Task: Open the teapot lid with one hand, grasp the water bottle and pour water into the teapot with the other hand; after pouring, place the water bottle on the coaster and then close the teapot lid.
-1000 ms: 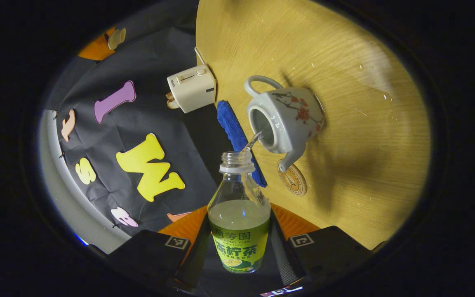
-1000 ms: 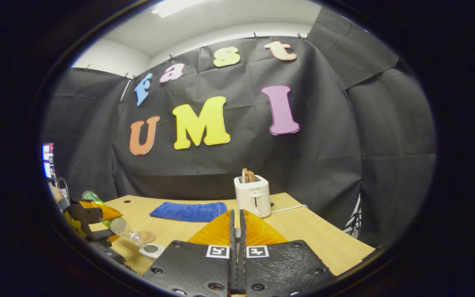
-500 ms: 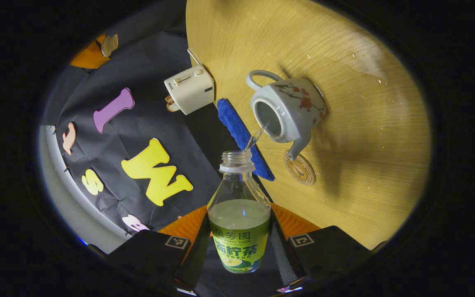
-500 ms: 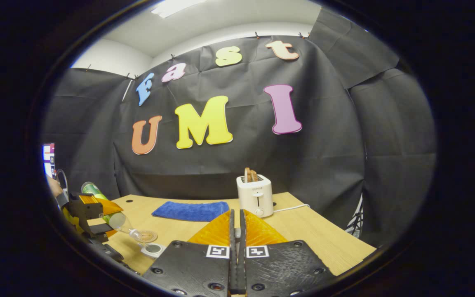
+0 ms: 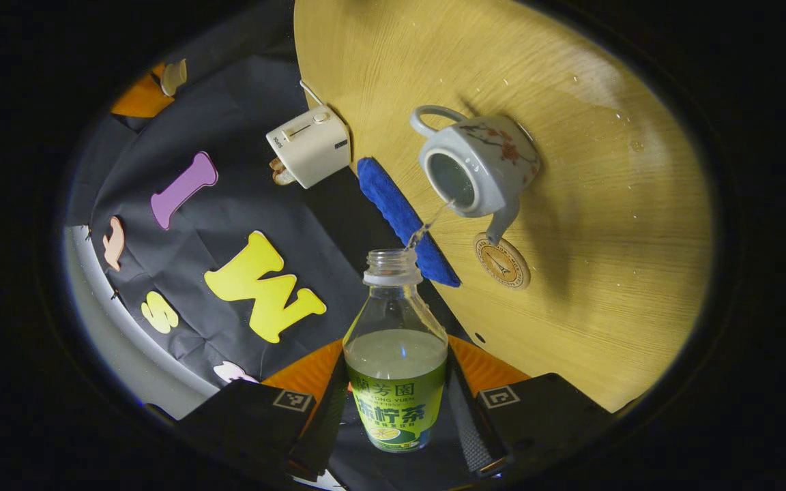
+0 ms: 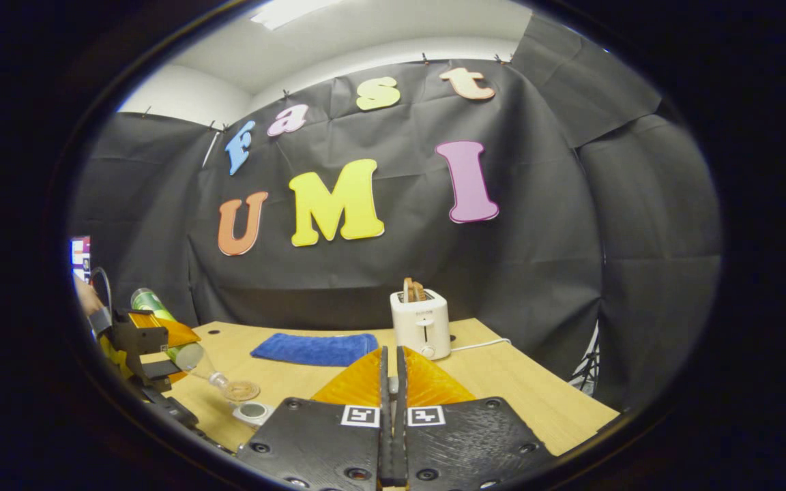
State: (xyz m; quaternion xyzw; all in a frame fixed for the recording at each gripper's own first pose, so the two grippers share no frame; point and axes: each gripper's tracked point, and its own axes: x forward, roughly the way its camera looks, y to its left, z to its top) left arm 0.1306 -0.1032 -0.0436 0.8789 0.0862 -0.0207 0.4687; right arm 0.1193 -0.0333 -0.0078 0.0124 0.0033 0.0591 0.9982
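Between the fingers of the left tongs, at the bottom of the left gripper view, a clear plastic water bottle with a green label is clamped by its labelled body, its open neck pointing away from the camera. The left gripper view is rolled strongly to one side, so the light wooden tabletop stands almost vertical in it, and the bottle is tipped with its mouth toward the open top of the grey-white ceramic teapot with a red blossom pattern. A thin stream of water is seen running from the bottle's mouth to the rim of the teapot's opening. Just beside the teapot's spout a round cork coaster lies flat on the tabletop, and a folded blue cloth and a white toaster are seen farther back. At the left edge of the right gripper view the left tongs are seen held up by a hand, with the bottle slanted mouth-down over the teapot's opening. The right tongs are held level above the tabletop, well apart from the teapot, fingers pressed together; whether anything is gripped between them cannot be told.
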